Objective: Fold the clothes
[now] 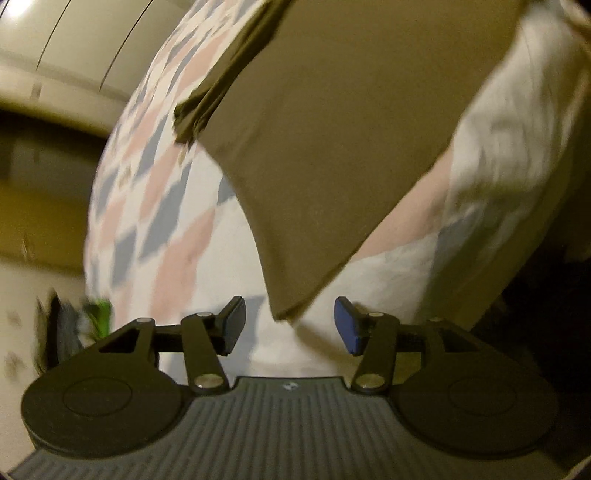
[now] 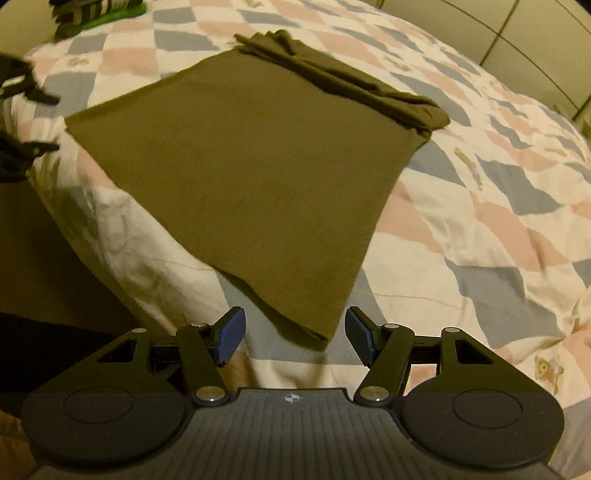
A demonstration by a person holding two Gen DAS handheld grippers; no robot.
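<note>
An olive-green garment [image 2: 251, 162] lies flat on the bed, folded into a rough rectangle with its sleeves bunched along the far edge [image 2: 354, 88]. It also shows in the left wrist view [image 1: 332, 147]. My right gripper [image 2: 293, 338] is open, its fingers on either side of the garment's near corner, just above it. My left gripper [image 1: 290, 325] is open and empty at another corner of the garment. It also shows in the right wrist view [image 2: 33, 122] at the left edge, open beside the garment's left corner.
The bed is covered with a quilt [image 2: 498, 206] of pink, grey-blue and white patches. A green and dark bundle of clothes [image 2: 96, 14] lies at the bed's far left corner. The bed edge drops off at the left [image 2: 92, 240]. A cupboard wall [image 2: 517, 37] stands behind.
</note>
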